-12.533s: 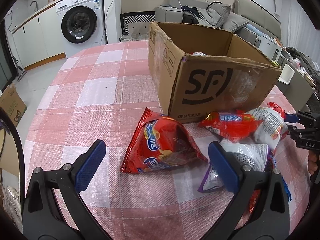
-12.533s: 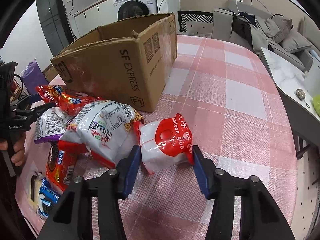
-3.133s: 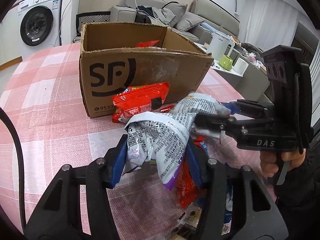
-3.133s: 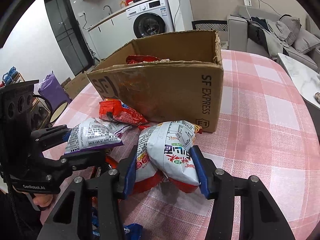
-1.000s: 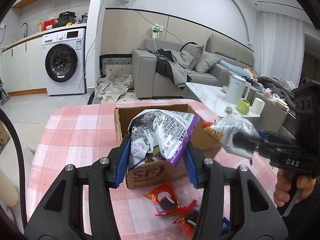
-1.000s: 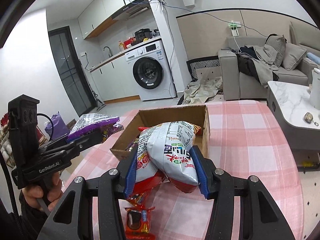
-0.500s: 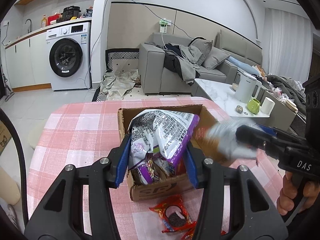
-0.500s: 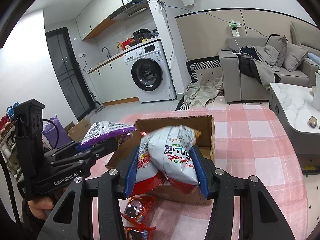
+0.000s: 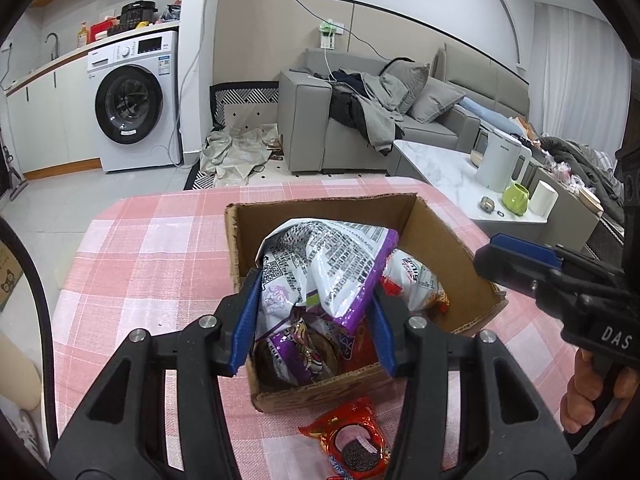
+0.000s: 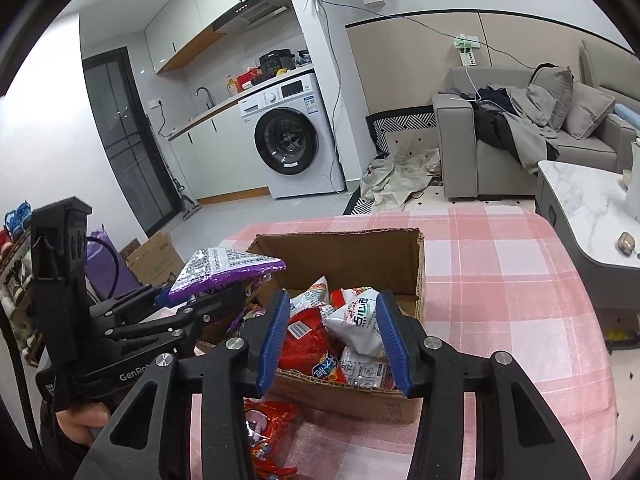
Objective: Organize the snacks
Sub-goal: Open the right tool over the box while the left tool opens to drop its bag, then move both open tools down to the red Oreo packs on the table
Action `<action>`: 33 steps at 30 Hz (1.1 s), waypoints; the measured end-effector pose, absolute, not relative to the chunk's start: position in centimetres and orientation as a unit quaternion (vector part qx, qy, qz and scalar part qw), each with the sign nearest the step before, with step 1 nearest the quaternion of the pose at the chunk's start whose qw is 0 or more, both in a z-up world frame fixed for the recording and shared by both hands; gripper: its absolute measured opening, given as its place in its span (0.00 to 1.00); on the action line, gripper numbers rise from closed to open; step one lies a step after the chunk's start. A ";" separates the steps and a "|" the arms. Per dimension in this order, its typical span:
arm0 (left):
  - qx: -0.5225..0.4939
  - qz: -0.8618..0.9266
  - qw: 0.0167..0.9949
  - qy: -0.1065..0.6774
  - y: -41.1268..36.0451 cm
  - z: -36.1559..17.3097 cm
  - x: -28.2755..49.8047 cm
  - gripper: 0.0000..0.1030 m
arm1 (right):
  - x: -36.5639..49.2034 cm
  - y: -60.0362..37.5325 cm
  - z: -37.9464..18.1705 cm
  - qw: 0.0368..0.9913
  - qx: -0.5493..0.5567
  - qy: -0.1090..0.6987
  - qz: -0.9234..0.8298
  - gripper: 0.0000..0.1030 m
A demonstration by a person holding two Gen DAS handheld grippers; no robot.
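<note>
An open cardboard box [image 9: 448,240] [image 10: 340,256] stands on the pink checked table and holds several snack bags. My left gripper [image 9: 312,320] is shut on a purple and silver snack bag [image 9: 324,264] and holds it above the box's near end; the bag also shows in the right wrist view [image 10: 224,266]. My right gripper [image 10: 332,336] is open and empty above the box. A white and red snack bag [image 10: 360,326] [image 9: 416,280] lies inside the box below it.
Red cookie packets [image 9: 352,440] [image 10: 268,432] lie on the table [image 9: 152,264] in front of the box. A marble side table [image 9: 448,168] with a kettle and cups stands to the right. A sofa and washing machine stand beyond.
My right gripper has opened and let the white and red bag drop into the box. My left gripper has come lower over the box, still holding the purple bag.
</note>
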State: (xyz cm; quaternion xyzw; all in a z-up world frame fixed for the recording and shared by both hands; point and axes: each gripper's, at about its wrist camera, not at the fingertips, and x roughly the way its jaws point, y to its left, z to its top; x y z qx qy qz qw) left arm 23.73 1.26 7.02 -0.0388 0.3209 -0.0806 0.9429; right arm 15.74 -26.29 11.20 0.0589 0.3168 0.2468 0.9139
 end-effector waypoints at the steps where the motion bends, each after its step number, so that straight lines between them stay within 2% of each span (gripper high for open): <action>1: -0.036 -0.079 0.943 0.323 1.1 6.8 23.9 0.45 | 15.8 -26.2 11.1 0.914 0.056 0.317 0.246 0.45; 3: -0.030 -0.076 0.941 0.327 0.8 6.6 24.4 0.46 | 16.0 -26.1 10.9 0.913 0.052 0.320 0.247 0.45; 4: -0.028 -0.076 0.941 0.330 0.6 6.5 24.5 0.50 | 16.0 -26.0 10.9 0.913 0.049 0.321 0.246 0.45; 6: -0.024 -0.074 0.940 0.333 0.5 6.4 24.6 0.64 | 16.2 -25.9 10.7 0.913 0.043 0.324 0.245 0.47; 7: -0.021 -0.072 0.941 0.330 0.4 6.4 24.6 0.78 | 16.2 -25.9 10.7 0.913 0.039 0.325 0.244 0.48; 8: -0.018 -0.071 0.943 0.326 0.3 6.5 24.4 0.83 | 16.2 -25.8 10.6 0.913 0.038 0.326 0.244 0.50; 10: -0.012 -0.072 0.945 0.318 0.2 6.7 23.9 0.84 | 16.1 -26.0 10.4 0.912 0.035 0.329 0.241 0.53; 12: -0.011 -0.075 0.944 0.320 0.3 6.7 23.4 0.89 | 15.9 -26.2 10.2 0.913 0.033 0.330 0.237 0.64; 13: -0.014 -0.075 0.944 0.320 0.4 6.6 23.1 0.97 | 15.8 -26.4 10.1 0.913 0.036 0.330 0.238 0.75; 14: -0.016 -0.072 0.946 0.317 0.6 6.6 22.8 1.00 | 15.6 -26.6 10.0 0.911 0.041 0.331 0.240 0.85; 19: -0.019 -0.071 0.945 0.318 0.9 6.6 21.0 1.00 | 15.0 -27.3 9.3 0.908 0.048 0.339 0.242 1.00; 33: -0.006 -0.069 0.945 0.320 0.9 6.0 14.6 1.00 | 12.3 -28.1 8.2 0.901 0.052 0.357 0.240 1.00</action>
